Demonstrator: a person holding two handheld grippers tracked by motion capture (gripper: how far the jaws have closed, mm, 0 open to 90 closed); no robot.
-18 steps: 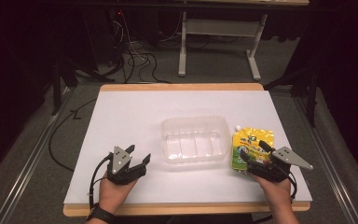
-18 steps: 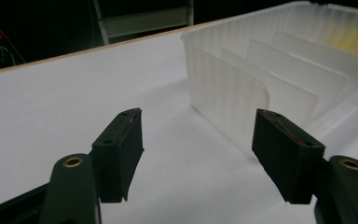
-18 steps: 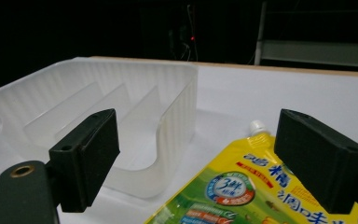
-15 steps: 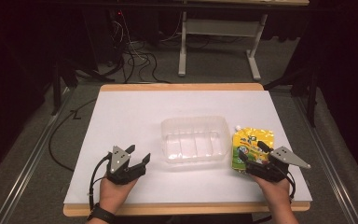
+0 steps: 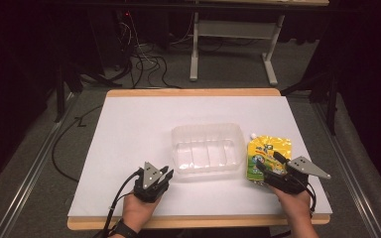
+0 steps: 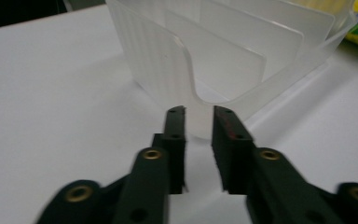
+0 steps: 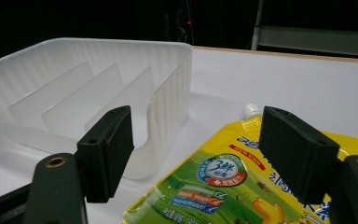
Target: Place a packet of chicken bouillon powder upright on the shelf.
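Note:
A clear plastic container (image 5: pixel 207 148) with ribbed dividers stands in the middle of the white table top (image 5: pixel 139 124). A yellow spouted pouch (image 5: pixel 269 154) lies flat just to its right. My left gripper (image 5: pixel 166 173) sits at the container's near left corner (image 6: pixel 242 51). In the left gripper view (image 6: pixel 198 112) its jaws are a narrow gap apart and hold nothing. My right gripper (image 5: pixel 268 167) hovers over the pouch's near end. Its jaws (image 7: pixel 198 121) are wide open, astride the pouch (image 7: pixel 223 172) and next to the container wall (image 7: pixel 168 93).
The table's wooden edge (image 5: pixel 193 221) runs along the near side, close behind both hands. Cables (image 5: pixel 139 64) and a grey desk frame (image 5: pixel 228 44) lie on the floor beyond the table. White surface stretches left of and behind the container.
My left gripper has slid a little to the right, closer to the container's corner. The right gripper, pouch and container have stayed put.

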